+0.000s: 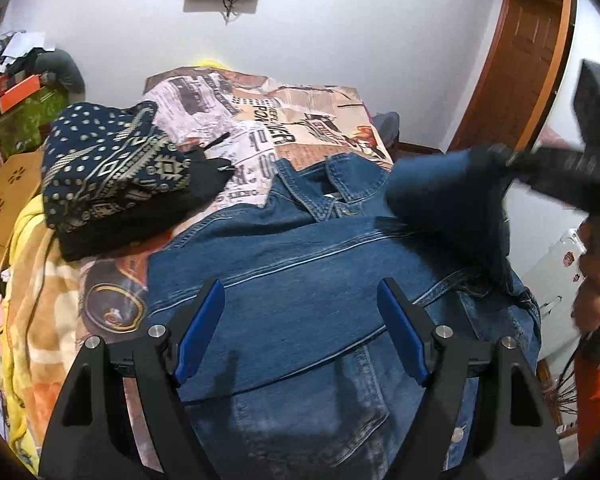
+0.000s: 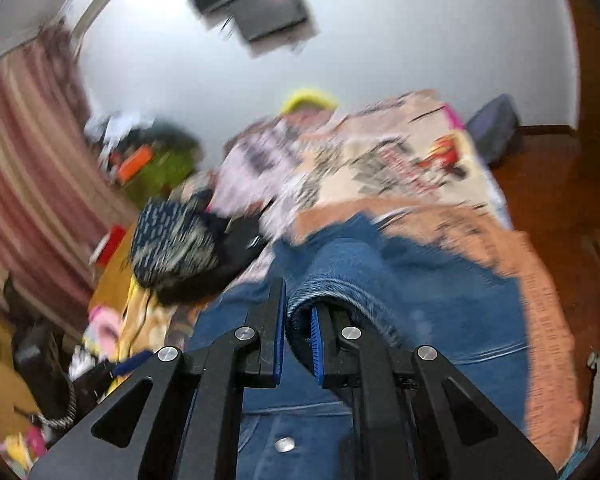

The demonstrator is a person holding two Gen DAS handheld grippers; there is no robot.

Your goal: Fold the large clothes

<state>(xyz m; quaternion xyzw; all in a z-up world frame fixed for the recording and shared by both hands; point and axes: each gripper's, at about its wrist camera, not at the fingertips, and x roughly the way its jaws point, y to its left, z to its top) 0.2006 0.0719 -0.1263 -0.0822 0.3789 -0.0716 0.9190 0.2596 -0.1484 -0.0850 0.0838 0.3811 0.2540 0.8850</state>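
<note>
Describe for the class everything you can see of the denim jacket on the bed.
The denim jacket is blue, faded along its seams, with a collar, stitched panels and metal buttons. It lies spread on the bed, collar toward the wall, close beside a pile of folded clothes. One sleeve is lifted over the body, its cuff clamped in the right gripper. The left gripper hovers open above the jacket's middle; whether it touches the cloth cannot be told.

The denim jacket (image 1: 300, 272) is lying on the bed (image 1: 312, 120), collar toward the far wall. A folded clothes pile (image 1: 116, 184) is sitting to its left. The left tongs (image 1: 300, 328) are hovering spread above the jacket's near part; the right tongs (image 2: 298, 332) are pinching what is probably a sleeve (image 1: 448, 200), raised at its right.
</note>
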